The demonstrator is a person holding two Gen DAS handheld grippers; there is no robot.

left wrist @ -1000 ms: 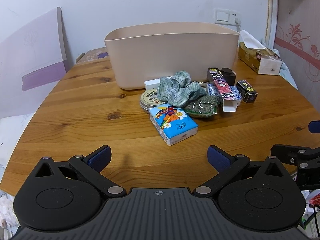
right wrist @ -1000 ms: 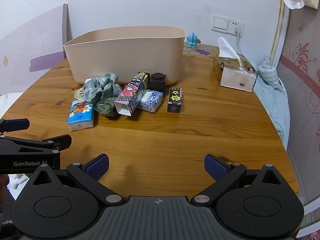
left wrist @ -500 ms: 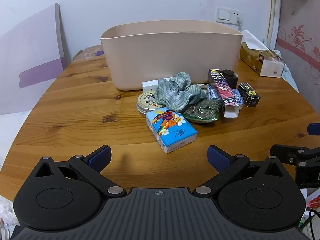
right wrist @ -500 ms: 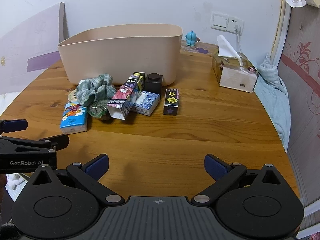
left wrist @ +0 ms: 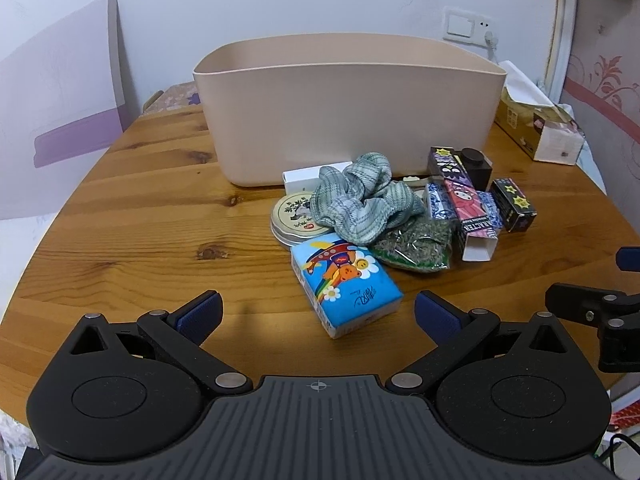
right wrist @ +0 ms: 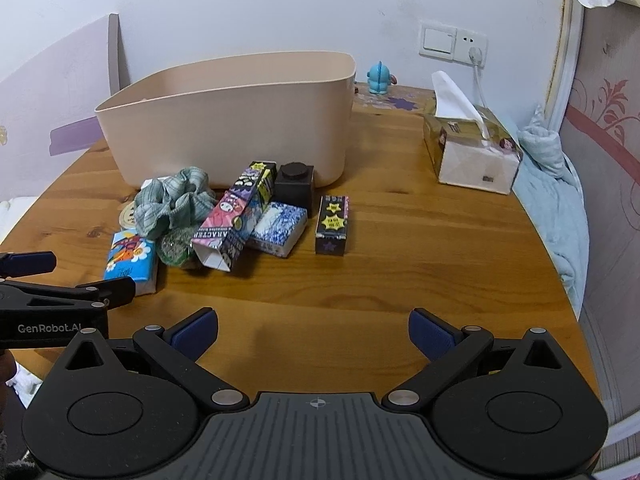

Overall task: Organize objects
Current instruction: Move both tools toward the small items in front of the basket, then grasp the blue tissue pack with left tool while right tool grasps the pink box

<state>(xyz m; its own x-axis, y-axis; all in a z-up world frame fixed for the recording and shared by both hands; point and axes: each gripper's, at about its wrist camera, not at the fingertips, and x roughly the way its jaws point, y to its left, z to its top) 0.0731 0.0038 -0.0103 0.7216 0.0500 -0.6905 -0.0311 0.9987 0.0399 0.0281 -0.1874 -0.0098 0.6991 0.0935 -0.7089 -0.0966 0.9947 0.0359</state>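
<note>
Both hand-held grippers hover low over the near edge of the wooden counter (left wrist: 120, 216). The left hand-held gripper (left wrist: 318, 312) has its fingers spread wide and holds nothing; the blue tissue pack (left wrist: 346, 286) w/ the bear print lies just in front of it, between the two finger lines. The right hand-held gripper (right wrist: 312, 330) is also spread wide and empty, w/ only bare wood before it.

The objects to organize lie in a heap on the counter, directly in front of the beige bin (left wrist: 348, 108); none is visible inside the bin. From left: a round tin (left wrist: 294, 216), a green-grey scrunchie (left wrist: 360, 206) resting partly on it, a clear bag of green stuff (left wrist: 416, 246), a pink character box (right wrist: 230, 222) lying tilted over a blue-white patterned pack (right wrist: 278, 226), a black cube (right wrist: 294, 188) near the bin wall, and a black box w/ yellow stars (right wrist: 332, 224) a bit apart on the right. A white box (left wrist: 302, 178) sits behind the tin, touching the bin.

Further right stands a tissue box (right wrist: 472, 152), well apart from the heap.
</note>
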